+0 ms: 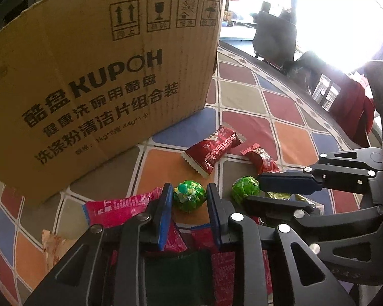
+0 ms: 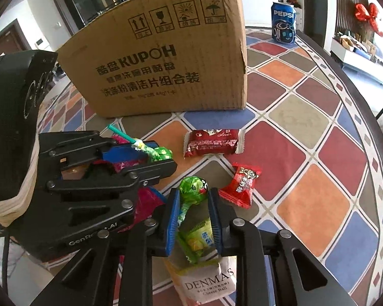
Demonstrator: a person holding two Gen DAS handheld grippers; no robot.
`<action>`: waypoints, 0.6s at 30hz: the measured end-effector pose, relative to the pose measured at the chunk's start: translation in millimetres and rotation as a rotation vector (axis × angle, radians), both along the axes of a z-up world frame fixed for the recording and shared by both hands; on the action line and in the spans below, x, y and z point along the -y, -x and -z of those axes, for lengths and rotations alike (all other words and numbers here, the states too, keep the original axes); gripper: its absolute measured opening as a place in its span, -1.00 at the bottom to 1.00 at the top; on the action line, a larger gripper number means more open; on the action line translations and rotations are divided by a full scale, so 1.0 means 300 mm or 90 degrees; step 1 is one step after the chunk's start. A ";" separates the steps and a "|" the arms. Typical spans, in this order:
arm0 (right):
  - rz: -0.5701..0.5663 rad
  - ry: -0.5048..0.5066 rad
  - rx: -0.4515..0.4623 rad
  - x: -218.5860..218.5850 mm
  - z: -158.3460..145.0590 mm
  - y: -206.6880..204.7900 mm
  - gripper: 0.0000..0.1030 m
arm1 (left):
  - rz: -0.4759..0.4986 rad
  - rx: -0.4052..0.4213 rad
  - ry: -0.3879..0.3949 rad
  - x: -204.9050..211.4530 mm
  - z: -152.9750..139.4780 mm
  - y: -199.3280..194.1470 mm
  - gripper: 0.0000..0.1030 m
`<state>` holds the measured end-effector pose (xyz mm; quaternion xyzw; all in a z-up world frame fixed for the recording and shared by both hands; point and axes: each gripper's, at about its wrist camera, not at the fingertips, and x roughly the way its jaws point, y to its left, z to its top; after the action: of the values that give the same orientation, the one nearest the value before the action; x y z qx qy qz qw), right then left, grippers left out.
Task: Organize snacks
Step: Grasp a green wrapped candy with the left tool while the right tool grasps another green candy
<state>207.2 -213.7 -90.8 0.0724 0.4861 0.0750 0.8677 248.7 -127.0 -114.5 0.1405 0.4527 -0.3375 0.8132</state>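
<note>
Two green-wrapped lollipops lie on the checkered tablecloth. My left gripper (image 1: 189,199) stands around one lollipop (image 1: 189,195), jaws close on either side of its head; in the right wrist view it (image 2: 158,153) lies between the left fingers with its teal stick pointing up-left. My right gripper (image 2: 193,196) stands around the other lollipop (image 2: 194,188), which also shows in the left wrist view (image 1: 245,188). I cannot tell whether either lollipop is squeezed. A big cardboard box (image 1: 94,81) stands behind the snacks.
A dark red snack pack (image 2: 213,142) and a small red candy pack (image 2: 241,185) lie beyond the grippers. Pink packets (image 1: 120,209), a green packet (image 2: 199,239) and a white Denmas bag (image 2: 206,283) lie below. A Pepsi can (image 2: 283,23) stands far back.
</note>
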 end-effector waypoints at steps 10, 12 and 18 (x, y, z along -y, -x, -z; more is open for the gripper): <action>0.007 -0.006 0.007 0.005 -0.012 0.012 -0.55 | -0.031 0.013 0.010 -0.031 -0.053 0.026 -0.48; 0.007 -0.006 0.013 0.005 -0.023 0.017 -0.56 | -0.036 0.020 0.014 -0.037 -0.071 0.037 -0.48; 0.011 -0.003 0.035 0.010 -0.061 0.029 -0.56 | -0.054 0.040 0.023 -0.045 -0.117 0.067 -0.48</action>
<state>198.4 -216.7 -72.5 0.0767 0.4612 0.0705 0.8812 228.6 -113.6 -79.4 0.1172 0.4266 -0.3059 0.8430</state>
